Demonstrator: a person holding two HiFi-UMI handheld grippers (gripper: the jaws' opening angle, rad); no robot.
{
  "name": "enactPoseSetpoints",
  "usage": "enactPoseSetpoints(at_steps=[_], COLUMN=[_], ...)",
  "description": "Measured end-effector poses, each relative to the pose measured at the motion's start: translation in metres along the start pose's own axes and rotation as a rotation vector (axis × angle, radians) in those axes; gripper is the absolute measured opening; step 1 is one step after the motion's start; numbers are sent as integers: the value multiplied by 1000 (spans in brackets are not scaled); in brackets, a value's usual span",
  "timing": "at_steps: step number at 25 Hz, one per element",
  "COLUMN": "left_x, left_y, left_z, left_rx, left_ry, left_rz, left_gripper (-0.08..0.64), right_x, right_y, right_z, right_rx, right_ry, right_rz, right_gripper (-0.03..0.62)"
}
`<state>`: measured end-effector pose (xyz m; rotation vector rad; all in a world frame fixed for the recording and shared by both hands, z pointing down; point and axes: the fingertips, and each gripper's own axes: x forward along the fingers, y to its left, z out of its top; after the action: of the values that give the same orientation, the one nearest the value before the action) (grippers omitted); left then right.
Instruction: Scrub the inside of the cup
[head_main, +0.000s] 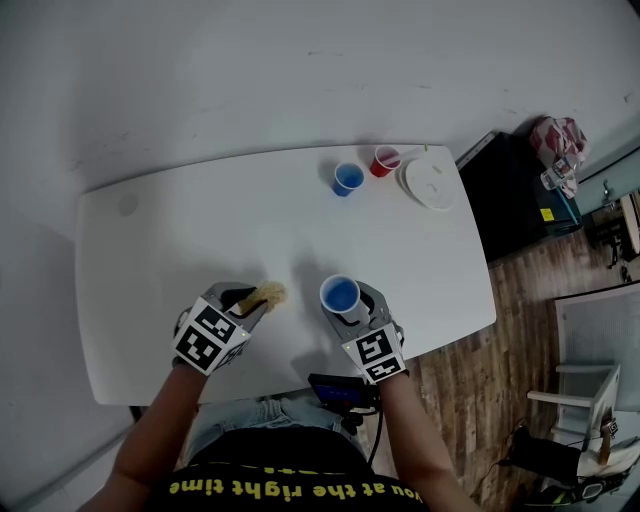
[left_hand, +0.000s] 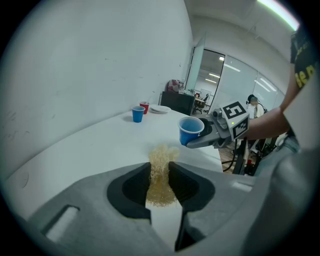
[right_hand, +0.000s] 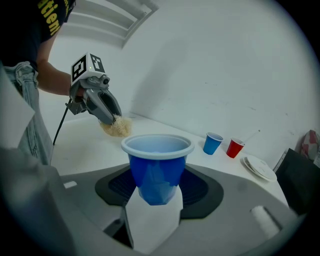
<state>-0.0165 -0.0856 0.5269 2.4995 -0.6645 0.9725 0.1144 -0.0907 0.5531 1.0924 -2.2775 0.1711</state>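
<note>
1. The left gripper (left_hand: 160, 172) has its fingers (left_hand: 132, 190) clamped on a tan, wiry scrubber (left_hand: 161, 165). The tuft sticks out past the fingertips, over the white surface (head_main: 200, 240).
2. The right gripper (right_hand: 157, 187) has its fingers (right_hand: 112, 187) pressed against the lower half of a blue cup (right_hand: 157, 160). The plastic wall buckles into flat facets where they squeeze (a firm grip, by the look of it).
3. The cup is held roughly upright, with its mouth open to the ceiling and its pale rim above the fingers. The inside looks bare.
4. In the head view the held cup sits near the person's edge of the surface, right of centre. The scrubber is beside it on the left, at about the same level. The two are near each other but not touching, and the scrubber is outside the cup.
5. I cannot tell whether the cup's base rests on the surface or is held just above it.
6. Along the far edge, well apart from both grippers, stand a second blue cup (head_main: 348, 178) and a red cup (head_main: 385, 160), close together. A white plate (head_main: 432, 183) lies just to the right of the red cup (in the right gripper view it may be a small stack).
7. Both marker cubes face up towards the head camera, and the person's forearms come in from the bottom of that view.
</note>
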Motion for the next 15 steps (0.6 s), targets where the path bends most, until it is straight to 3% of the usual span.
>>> enactPoseSetpoints(at_steps=[15], left_x=[15], left_y=[5], left_z=[-21], left_rx=[-51], left_ry=[50], left_rz=[8], left_gripper=[112], right_x=[1], right_y=[-4], right_z=[-9], right_rx=[120], right_ry=[-67], right_rz=[33], right_gripper=[262])
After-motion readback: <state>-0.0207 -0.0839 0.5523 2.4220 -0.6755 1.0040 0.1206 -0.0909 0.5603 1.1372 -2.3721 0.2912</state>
